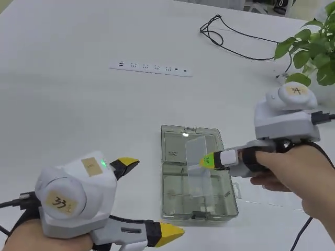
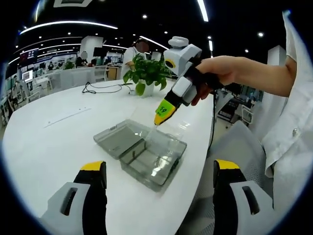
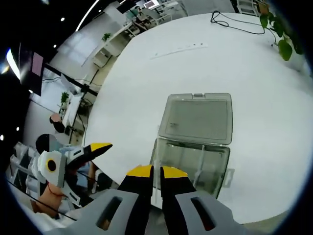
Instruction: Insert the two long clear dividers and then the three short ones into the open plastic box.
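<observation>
The right gripper [image 1: 208, 160] has its jaws pinched narrow on a clear divider [image 1: 200, 180]. It holds the sheet upright over the base half of the open plastic box [image 1: 164, 193]. The divider's lower edge reaches down into the base; whether it sits in any slot cannot be told. The box lies directly ahead of the right gripper's tips, with its lid flat on the table beyond the base. The left gripper [image 1: 152, 198] has its jaws spread wide and grips nothing. It sits apart from the box, across it from the right gripper.

The surface is a broad white table [image 1: 78, 94] with a rounded edge. A white power strip [image 1: 151, 68] lies well beyond both grippers. Farther off, a black cable [image 1: 225, 39] loops toward a leafy potted plant [image 1: 311, 49] on the right gripper's side.

The room around is a large open hall with a dark ceiling, long strip lights and small spotlights. More white desks stand in it, and a person stands behind the plant.
</observation>
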Available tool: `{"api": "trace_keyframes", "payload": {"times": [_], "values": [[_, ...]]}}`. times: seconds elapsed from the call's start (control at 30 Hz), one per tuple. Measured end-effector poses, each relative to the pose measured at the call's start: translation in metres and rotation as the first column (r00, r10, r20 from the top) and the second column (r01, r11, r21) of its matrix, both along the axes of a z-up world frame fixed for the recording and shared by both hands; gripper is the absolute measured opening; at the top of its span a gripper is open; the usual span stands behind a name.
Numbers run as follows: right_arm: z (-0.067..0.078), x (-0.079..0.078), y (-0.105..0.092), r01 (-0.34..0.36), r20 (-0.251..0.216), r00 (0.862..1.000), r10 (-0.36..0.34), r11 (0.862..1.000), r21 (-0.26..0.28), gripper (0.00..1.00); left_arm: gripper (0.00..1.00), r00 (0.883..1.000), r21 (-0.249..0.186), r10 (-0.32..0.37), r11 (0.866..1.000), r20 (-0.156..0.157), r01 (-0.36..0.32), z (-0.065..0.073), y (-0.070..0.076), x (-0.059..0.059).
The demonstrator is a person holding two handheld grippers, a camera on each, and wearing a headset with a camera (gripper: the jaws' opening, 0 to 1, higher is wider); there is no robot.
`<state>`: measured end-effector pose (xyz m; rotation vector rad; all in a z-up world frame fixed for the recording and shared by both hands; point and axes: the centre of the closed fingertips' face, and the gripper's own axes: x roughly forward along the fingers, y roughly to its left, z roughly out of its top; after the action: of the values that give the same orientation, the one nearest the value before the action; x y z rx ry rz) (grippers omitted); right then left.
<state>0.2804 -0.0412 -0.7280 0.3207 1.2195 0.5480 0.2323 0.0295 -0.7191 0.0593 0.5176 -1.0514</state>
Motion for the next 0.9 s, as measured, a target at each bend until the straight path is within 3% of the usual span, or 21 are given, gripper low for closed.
{"api": "trace_keyframes", "payload": {"times": [0.17, 0.2, 0.57, 0.9], "values": [[-0.008, -0.003, -0.004, 0.037, -0.051, 0.998, -0.037, 0.999, -0.001, 0.06, 0.91, 1.000, -0.006, -0.006, 1.000, -0.006, 0.006, -0.003, 0.000, -0.001], [-0.017, -0.002, -0.008, 0.042, -0.072, 0.997, -0.042, 0.999, -0.002, 0.06, 0.91, 1.000, -0.010, -0.007, 1.000, -0.010, 0.006, -0.004, 0.000, -0.001], [-0.037, -0.010, -0.006, 0.053, -0.154, 0.986, -0.060, 0.997, -0.050, 0.06, 0.90, 0.999, -0.041, -0.015, 0.999, -0.030, 0.014, -0.007, -0.002, 0.000], [-0.048, -0.011, -0.004, 0.048, -0.171, 0.983, -0.063, 0.995, -0.089, 0.06, 0.88, 0.999, -0.063, -0.019, 0.998, -0.045, 0.016, -0.008, -0.005, 0.000]]}}
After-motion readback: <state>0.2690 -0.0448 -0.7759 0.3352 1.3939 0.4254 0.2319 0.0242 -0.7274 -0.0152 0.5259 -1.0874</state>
